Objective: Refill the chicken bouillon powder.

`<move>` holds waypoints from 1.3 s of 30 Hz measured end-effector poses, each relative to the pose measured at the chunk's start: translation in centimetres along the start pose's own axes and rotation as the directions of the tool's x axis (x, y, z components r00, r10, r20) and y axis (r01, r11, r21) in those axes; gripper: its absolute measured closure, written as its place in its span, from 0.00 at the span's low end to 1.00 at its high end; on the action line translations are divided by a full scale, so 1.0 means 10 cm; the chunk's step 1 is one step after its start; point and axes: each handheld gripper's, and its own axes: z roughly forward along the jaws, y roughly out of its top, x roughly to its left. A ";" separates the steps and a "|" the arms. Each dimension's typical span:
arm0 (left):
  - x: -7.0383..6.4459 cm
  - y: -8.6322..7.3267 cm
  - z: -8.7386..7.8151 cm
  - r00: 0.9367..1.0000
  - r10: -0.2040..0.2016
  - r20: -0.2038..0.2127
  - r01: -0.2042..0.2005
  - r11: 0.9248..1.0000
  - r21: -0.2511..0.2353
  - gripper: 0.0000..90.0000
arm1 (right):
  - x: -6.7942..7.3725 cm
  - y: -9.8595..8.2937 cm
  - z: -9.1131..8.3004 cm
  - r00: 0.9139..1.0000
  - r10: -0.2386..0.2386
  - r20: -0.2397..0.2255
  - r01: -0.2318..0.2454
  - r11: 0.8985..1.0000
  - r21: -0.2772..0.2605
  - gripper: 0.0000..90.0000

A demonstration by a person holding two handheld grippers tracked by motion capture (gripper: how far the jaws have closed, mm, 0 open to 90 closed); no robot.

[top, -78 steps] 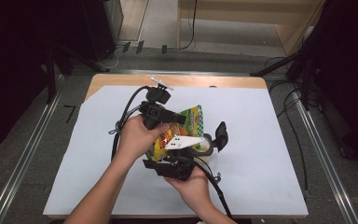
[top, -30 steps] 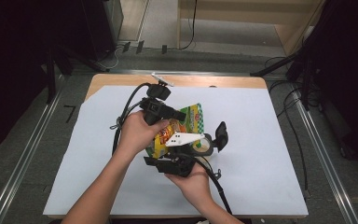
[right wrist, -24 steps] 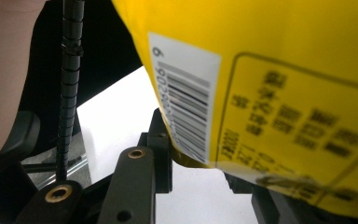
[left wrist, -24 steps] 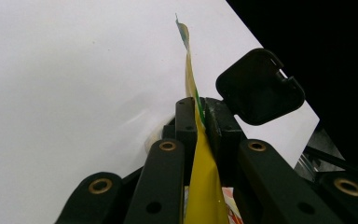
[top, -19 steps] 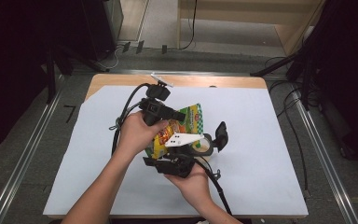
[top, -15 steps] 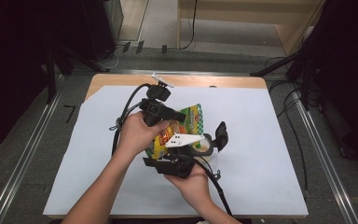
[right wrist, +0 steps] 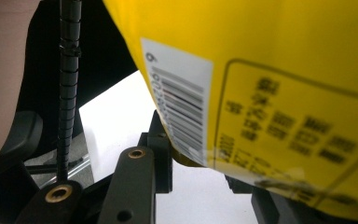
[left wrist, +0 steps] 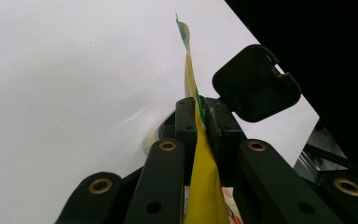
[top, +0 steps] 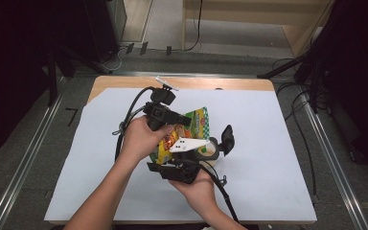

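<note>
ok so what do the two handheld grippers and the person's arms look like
Both grippers are black. The left gripper has linked jaw arms with brass-coloured pivot pins and a black cable trailing off it. The right gripper carries a pale three-cornered plate and a ribbed black cable. The forearms are bare, no sleeves visible.

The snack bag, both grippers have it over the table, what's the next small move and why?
Probably pull the two grippers gently apart to tear it. The left gripper pinches the snack bag at its thin edge, jaws shut on it; the right gripper appears to hold its lower edge near the barcode, above the open container.
</note>
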 end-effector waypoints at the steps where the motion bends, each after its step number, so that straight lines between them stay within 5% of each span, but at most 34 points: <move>1: 0.00 0.00 0.00 1.000 0.001 0.000 -0.001 1.000 0.001 0.95 | 0.00 0.00 0.00 1.000 -0.001 0.001 0.001 1.000 0.000 0.77; 39: -0.01 -0.02 0.04 1.000 0.009 -0.002 -0.009 1.000 0.017 0.95 | 0.01 -0.07 0.00 1.000 0.019 -0.010 -0.019 1.000 -0.003 0.78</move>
